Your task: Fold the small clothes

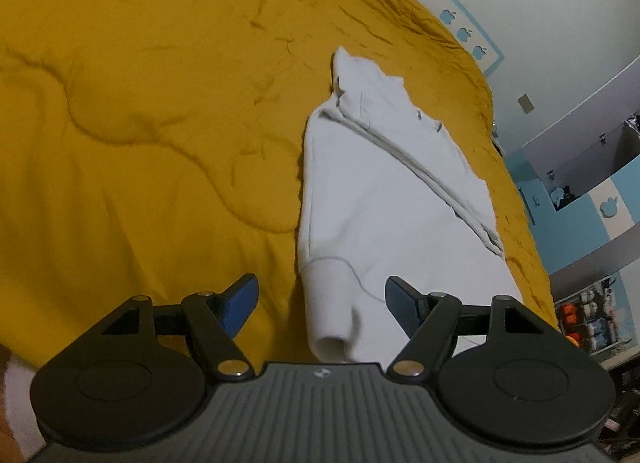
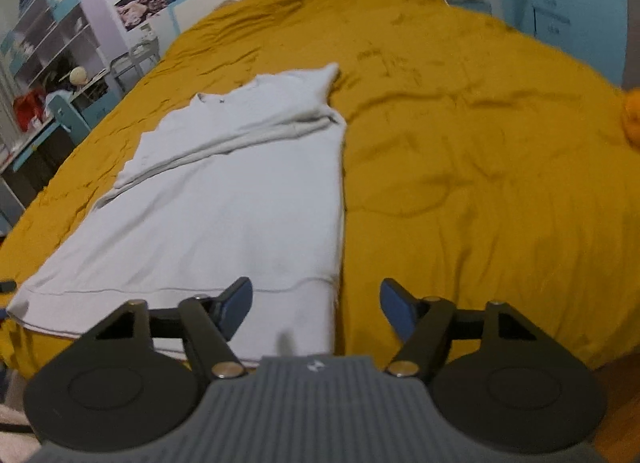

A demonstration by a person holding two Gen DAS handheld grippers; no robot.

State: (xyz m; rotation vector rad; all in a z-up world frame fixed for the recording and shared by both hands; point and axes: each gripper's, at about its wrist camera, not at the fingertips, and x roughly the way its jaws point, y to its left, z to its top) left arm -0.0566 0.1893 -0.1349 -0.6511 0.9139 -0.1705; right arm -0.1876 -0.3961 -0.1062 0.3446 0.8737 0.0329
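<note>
A white sweatshirt [image 1: 384,199] lies partly folded on the mustard bed cover [image 1: 140,103], its sleeve laid across the body. My left gripper [image 1: 320,305] is open and empty, hovering just above the garment's near hem corner. In the right wrist view the same sweatshirt [image 2: 224,199] stretches away from me over the bed cover [image 2: 480,167]. My right gripper [image 2: 316,309] is open and empty, above the hem's right corner near the bed's front edge.
Shelves with clutter [image 2: 48,63] stand left of the bed. A white and blue wall with apple stickers [image 1: 464,33] runs along the far side. A cabinet and storage rack [image 1: 588,315] stand to the right of the bed.
</note>
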